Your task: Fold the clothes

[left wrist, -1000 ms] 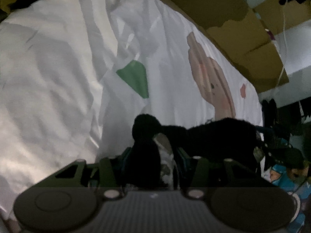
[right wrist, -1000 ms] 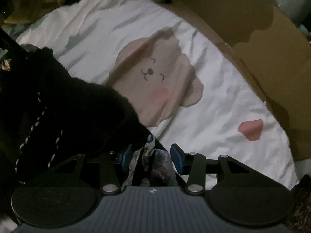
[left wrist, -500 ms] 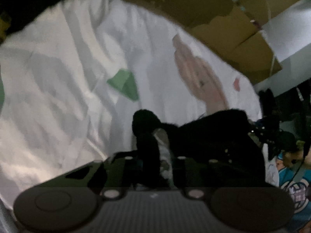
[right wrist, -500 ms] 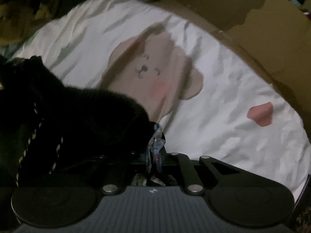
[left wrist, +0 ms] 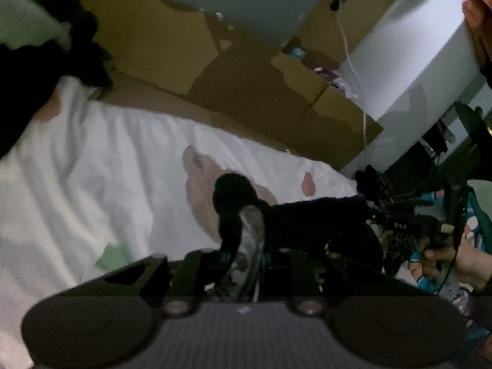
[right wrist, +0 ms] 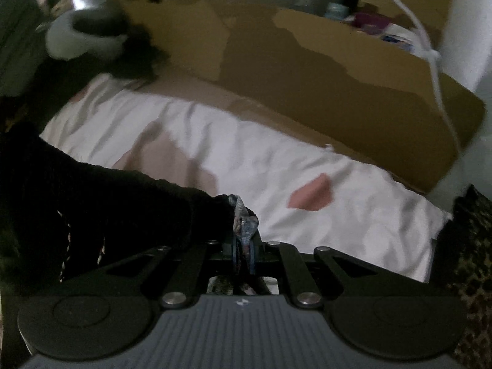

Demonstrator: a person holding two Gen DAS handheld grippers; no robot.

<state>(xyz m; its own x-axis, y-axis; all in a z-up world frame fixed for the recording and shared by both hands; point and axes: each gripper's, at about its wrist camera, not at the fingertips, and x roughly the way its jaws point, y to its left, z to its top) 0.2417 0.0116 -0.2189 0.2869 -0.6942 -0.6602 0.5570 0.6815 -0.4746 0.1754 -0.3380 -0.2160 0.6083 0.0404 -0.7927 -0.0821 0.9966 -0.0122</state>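
A black fuzzy garment [left wrist: 307,224] with a grey patterned lining [left wrist: 250,236] hangs stretched above a white bedsheet [left wrist: 92,169] printed with a tan bear. My left gripper [left wrist: 243,255] is shut on one edge of the garment, with a fold bulging above the fingertips. In the right wrist view the same black garment [right wrist: 107,209] fills the left side, and my right gripper [right wrist: 243,255] is shut on its edge, where the lining [right wrist: 243,215] pokes out. The cloth spans between the two grippers, lifted off the bedsheet [right wrist: 276,169].
Torn cardboard [left wrist: 246,77] stands along the far side of the bed, also as cardboard [right wrist: 338,77] with a white cord [right wrist: 436,61] across it. A person's hand [left wrist: 455,261] shows at right. Leopard-print cloth [right wrist: 470,246] lies at the bed's right end.
Both grippers went from open around the garment's edge to shut on it. Both then rose and rolled, lifting the cloth, so the cardboard now fills the upper views.
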